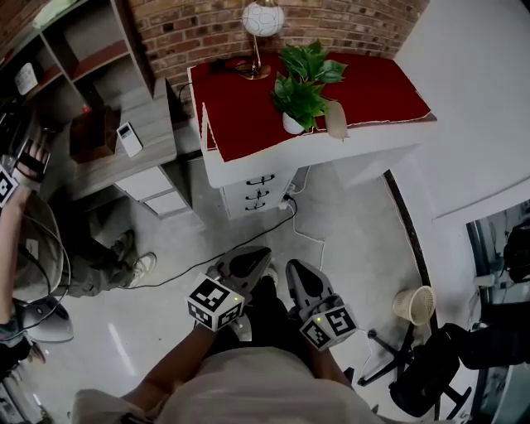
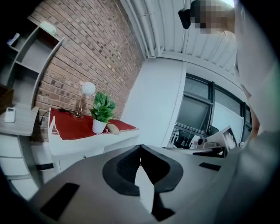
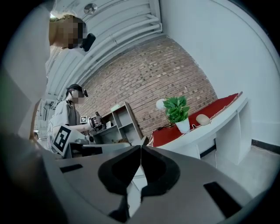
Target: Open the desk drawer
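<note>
A white desk [image 1: 273, 156] under a red cloth stands ahead against the brick wall. Its drawer stack [image 1: 258, 192] faces me, with three black handles and every drawer closed. My left gripper [image 1: 250, 261] and right gripper [image 1: 298, 275] hang side by side low in the head view, well short of the drawers, over the floor. Both are shut with nothing between the pads. In the left gripper view the closed jaws [image 2: 140, 146] point past the desk [image 2: 83, 141]. The right gripper's closed jaws [image 3: 140, 147] show the desk [image 3: 205, 131] off to the right.
A potted plant [image 1: 300, 93], a lamp [image 1: 262, 23] and a beige object [image 1: 335, 120] sit on the cloth. A grey shelf unit [image 1: 108, 99] and another person [image 1: 21, 215] are at left. A cable [image 1: 248, 243] crosses the floor. A wastebasket [image 1: 414, 305] and chair [image 1: 422, 368] stand at right.
</note>
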